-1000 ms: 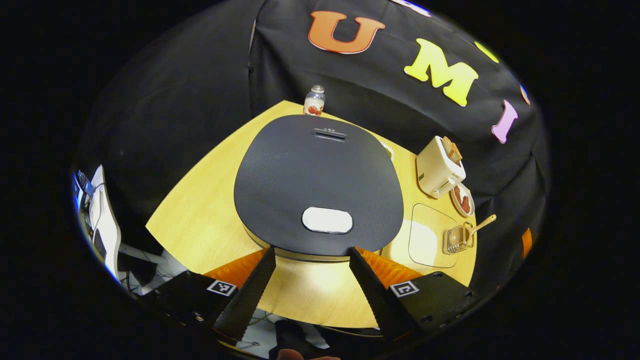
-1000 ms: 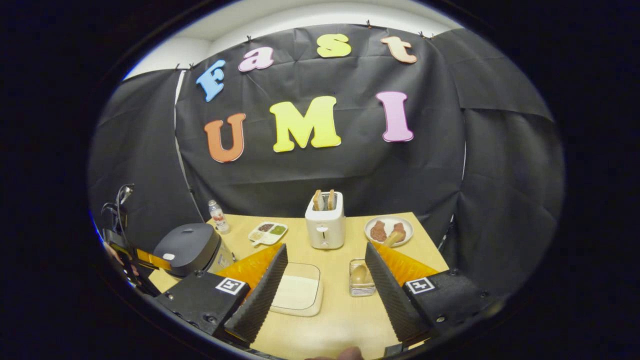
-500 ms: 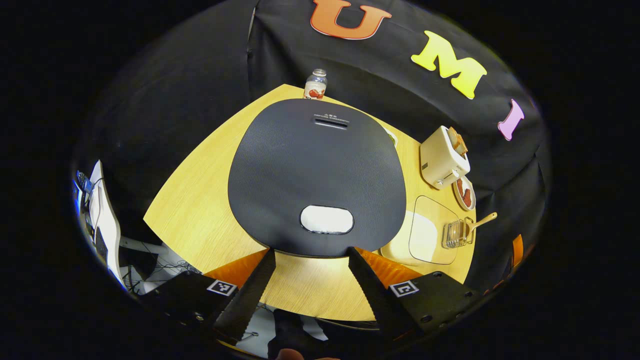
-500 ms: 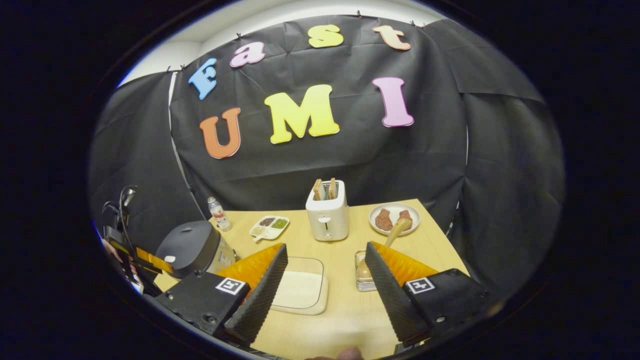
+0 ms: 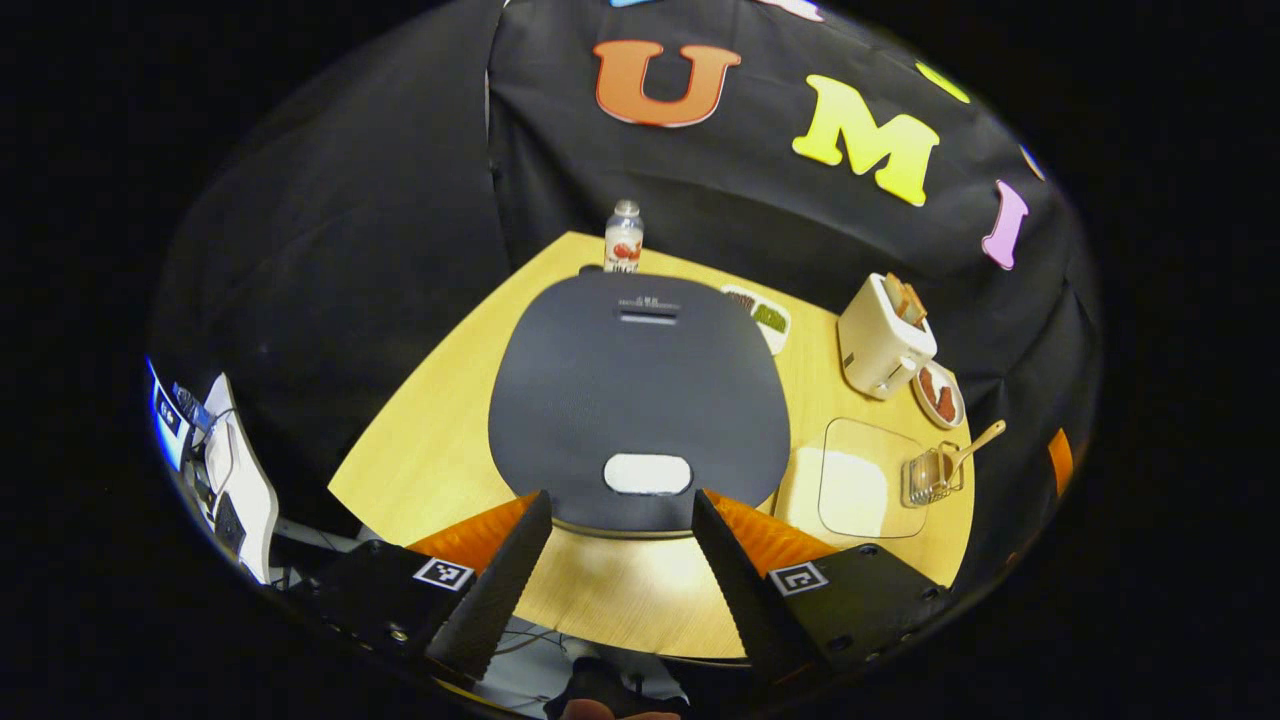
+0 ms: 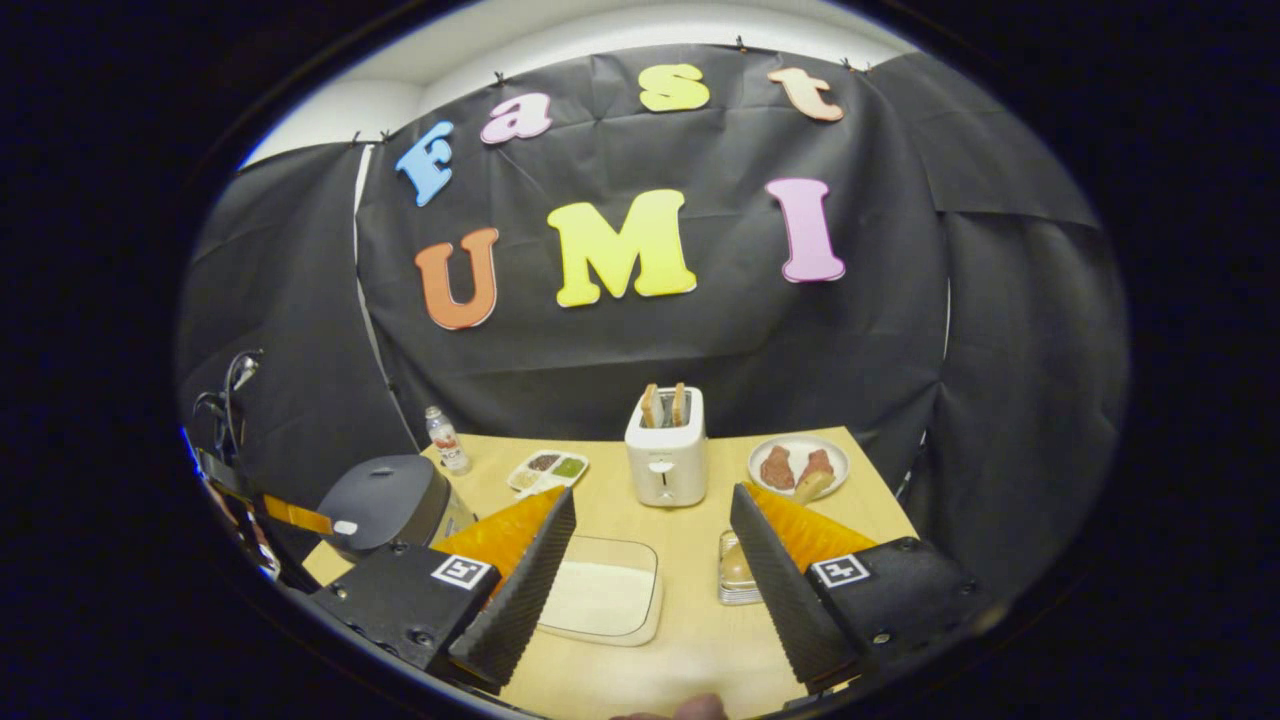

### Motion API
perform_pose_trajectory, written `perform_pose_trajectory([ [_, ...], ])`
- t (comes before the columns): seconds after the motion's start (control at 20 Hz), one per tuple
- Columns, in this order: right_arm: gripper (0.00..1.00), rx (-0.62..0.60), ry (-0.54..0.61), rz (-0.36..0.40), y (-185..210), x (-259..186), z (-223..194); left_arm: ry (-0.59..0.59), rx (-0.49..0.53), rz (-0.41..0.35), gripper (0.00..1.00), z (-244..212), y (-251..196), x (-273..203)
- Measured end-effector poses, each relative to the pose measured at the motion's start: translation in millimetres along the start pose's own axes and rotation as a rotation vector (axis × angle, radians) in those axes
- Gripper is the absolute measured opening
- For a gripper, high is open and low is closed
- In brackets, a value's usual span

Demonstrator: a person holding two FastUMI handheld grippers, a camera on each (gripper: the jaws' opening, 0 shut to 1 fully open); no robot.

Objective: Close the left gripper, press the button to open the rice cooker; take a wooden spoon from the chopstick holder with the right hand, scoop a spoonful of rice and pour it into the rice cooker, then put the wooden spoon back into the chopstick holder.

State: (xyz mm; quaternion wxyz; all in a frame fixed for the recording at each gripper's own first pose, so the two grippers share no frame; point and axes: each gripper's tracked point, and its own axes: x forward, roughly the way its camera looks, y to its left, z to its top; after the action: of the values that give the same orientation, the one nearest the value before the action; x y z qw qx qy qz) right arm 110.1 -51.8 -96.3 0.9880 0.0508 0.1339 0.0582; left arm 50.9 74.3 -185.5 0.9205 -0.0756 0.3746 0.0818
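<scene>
In the left gripper view we look down on the rice cooker (image 5: 640, 390), its dark lid shut, sitting on the wooden counter (image 5: 430, 450). The pale oval button (image 5: 647, 474) lies at the lid's near edge. The left gripper (image 5: 612, 570) hovers over that edge with its fingers spread wide, one to each side of the button, and nothing is held between them. Behind the cooker stands a small bottle (image 5: 623, 237); to its right we note a divided dish (image 5: 765, 316), a toaster (image 5: 882, 338) with bread in its slots, a plate of food (image 5: 942, 396), a rectangular tray (image 5: 868, 478) and the wire chopstick holder (image 5: 932, 478) with the wooden spoon (image 5: 978, 443) leaning out of it. In the right gripper view the right gripper (image 6: 650, 575) is likewise wide open and empty, held above the near part of the counter (image 6: 690, 640). The tray (image 6: 605, 600) lies between its fingers, farther off. The chopstick holder (image 6: 735, 578) stands just by the right-hand finger, partly hidden by it, with the spoon (image 6: 812, 484) slanting up toward the plate (image 6: 798, 465). The toaster (image 6: 665, 458) stands straight ahead. The rice cooker (image 6: 385, 500) is off to the left, lid down, and the left gripper (image 6: 295, 515) is beside it.
</scene>
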Motion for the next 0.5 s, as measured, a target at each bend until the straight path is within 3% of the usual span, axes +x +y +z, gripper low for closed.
perform_pose_trajectory([
  [0.05, 0.94, 0.000, -0.019, -0.005, 4.7, -9.0, 6.5, -0.051, 0.011, -0.011, 0.94, 9.4, -1.4, -10.1],
  [0.1, 1.00, -0.004, -0.042, -0.013, 9.0, -19.3, 13.6, -0.102, 0.019, -0.018, 0.94, 18.6, -1.4, -22.4],
  [0.15, 1.00, -0.011, -0.064, -0.020, 15.5, -32.4, 17.3, -0.153, 0.024, -0.031, 0.95, 28.1, -2.4, -36.2],
  [0.2, 0.94, -0.020, -0.087, -0.024, 22.3, -44.5, 24.1, -0.210, 0.024, -0.047, 0.96, 36.1, -3.8, -51.7],
  [0.25, 0.94, -0.028, -0.111, -0.028, 29.7, -59.1, 31.2, -0.264, 0.021, -0.062, 0.95, 43.0, -4.7, -68.3],
  [0.3, 1.00, -0.036, -0.135, -0.032, 37.2, -73.5, 38.2, -0.315, 0.018, -0.081, 0.95, 47.6, -5.7, -85.0],
  [0.4, 1.00, -0.045, -0.184, -0.038, 51.9, -104.4, 50.1, -0.404, -0.001, -0.124, 0.95, 52.4, -9.0, -117.8],
  [0.45, 0.94, -0.047, -0.203, -0.041, 57.4, -120.8, 51.6, -0.440, -0.012, -0.147, 0.95, 49.4, -11.2, -132.5],
  [0.5, 1.00, -0.049, -0.220, -0.045, 62.7, -136.8, 51.9, -0.470, -0.021, -0.169, 1.00, 40.4, -12.2, -145.3],
])
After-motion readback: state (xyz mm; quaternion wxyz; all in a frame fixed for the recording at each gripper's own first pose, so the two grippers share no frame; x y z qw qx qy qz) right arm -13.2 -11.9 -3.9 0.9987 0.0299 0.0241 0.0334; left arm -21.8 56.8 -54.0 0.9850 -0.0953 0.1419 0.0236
